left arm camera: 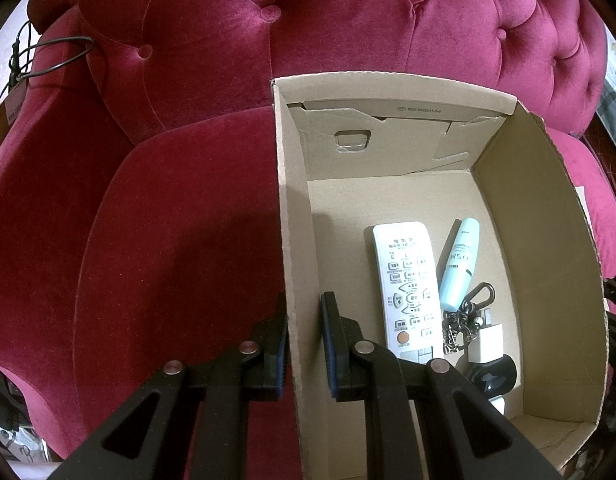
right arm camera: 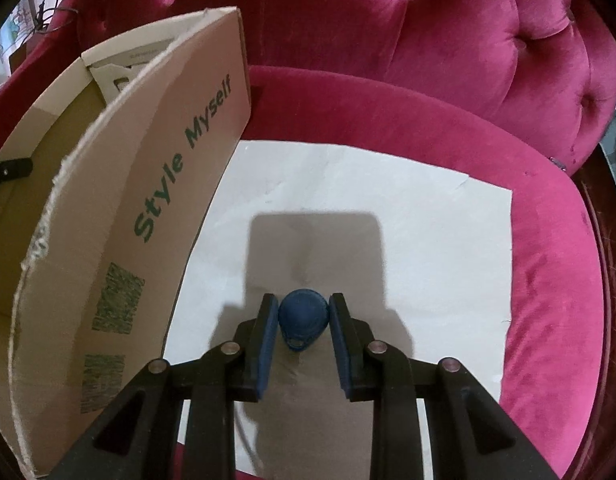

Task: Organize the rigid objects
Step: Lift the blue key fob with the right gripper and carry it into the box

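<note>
My right gripper [right arm camera: 304, 320] pinches a blue teardrop tag [right arm camera: 303, 322] low in the frame's centre, over white paper [right arm camera: 348, 184]. At left stands the cardboard box [right arm camera: 156, 184] printed "Style Myself". My left gripper [left arm camera: 304, 344] clamps its wall beside the remote [left arm camera: 408, 284].

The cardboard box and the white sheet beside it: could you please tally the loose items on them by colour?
White: 2, the remote control and the charger plug
Light blue: 1, the tube
Dark blue: 1, the key fob on the white sheet, between the right gripper pads
Black: 2, the carabiner keychain and a rounded black object
Total: 6
</note>
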Available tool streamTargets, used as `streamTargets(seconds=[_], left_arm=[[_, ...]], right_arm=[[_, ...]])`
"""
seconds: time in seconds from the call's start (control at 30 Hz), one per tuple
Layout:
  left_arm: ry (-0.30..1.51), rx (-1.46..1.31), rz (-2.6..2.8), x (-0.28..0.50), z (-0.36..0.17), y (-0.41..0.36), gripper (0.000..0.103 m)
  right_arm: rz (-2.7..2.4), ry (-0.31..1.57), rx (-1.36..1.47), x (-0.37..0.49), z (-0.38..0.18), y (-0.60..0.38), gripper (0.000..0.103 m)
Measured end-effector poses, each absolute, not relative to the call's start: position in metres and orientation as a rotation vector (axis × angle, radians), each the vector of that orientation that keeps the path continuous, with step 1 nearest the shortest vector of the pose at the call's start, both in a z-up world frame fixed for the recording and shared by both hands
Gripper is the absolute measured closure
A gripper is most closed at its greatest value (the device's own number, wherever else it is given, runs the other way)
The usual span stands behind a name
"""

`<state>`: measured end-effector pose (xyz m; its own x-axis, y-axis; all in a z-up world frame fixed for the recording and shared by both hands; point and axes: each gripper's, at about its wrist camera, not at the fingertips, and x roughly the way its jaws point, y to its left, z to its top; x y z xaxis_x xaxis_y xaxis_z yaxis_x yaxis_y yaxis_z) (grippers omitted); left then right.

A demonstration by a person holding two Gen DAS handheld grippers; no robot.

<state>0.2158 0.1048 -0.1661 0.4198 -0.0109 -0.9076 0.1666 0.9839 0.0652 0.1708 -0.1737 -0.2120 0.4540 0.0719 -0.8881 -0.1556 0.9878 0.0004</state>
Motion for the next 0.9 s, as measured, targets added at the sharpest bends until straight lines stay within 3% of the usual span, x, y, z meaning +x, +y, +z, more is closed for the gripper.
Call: streamTargets(seconds=[0.9], left_arm=[[1.132,0.151,-0.114,0.216,-0.164,0.106,0.087]], right_arm=[[0.099,0.962,-0.084,0.160,-0.120,-0.161,0.076]])
